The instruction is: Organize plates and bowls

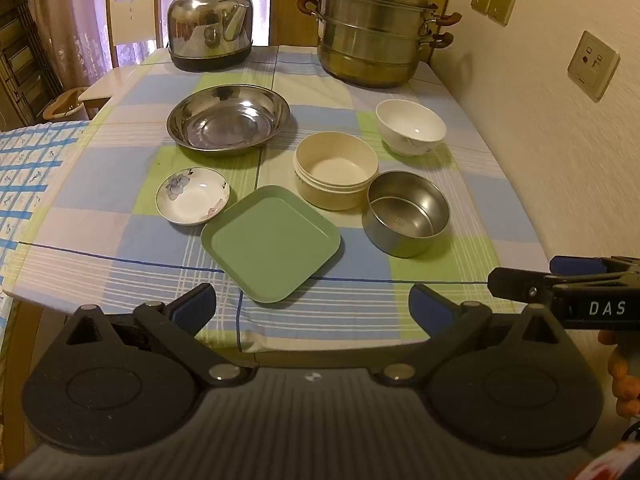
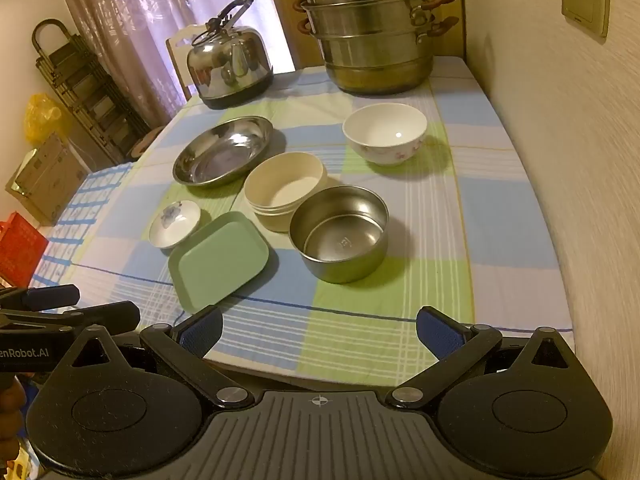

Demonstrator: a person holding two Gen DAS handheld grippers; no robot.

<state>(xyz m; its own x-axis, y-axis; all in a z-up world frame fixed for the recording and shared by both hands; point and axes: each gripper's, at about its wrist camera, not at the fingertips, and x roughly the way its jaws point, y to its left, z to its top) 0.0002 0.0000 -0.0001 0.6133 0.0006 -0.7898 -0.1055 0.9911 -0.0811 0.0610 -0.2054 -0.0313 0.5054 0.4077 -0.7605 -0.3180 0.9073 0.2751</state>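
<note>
On the checked tablecloth lie a green square plate (image 1: 271, 243) (image 2: 218, 260), a small flowered saucer (image 1: 193, 196) (image 2: 174, 224), a wide steel dish (image 1: 228, 120) (image 2: 223, 151), a cream round bowl (image 1: 335, 170) (image 2: 285, 190), a steel bowl (image 1: 406, 214) (image 2: 339, 232) and a white china bowl (image 1: 411, 127) (image 2: 385, 133). My left gripper (image 1: 312, 306) hovers open over the near table edge, just short of the green plate. My right gripper (image 2: 320, 330) is open too, nothing between its fingers, near the front edge before the steel bowl. The right gripper's side (image 1: 560, 292) shows in the left wrist view.
A steel kettle (image 1: 210, 26) (image 2: 229, 68) and a stacked steamer pot (image 1: 376, 28) (image 2: 372, 36) stand at the table's far end. A wall with sockets (image 1: 593, 65) runs along the right. A chair (image 1: 132, 16) and a folded rack (image 2: 88, 88) stand to the left, beyond the table.
</note>
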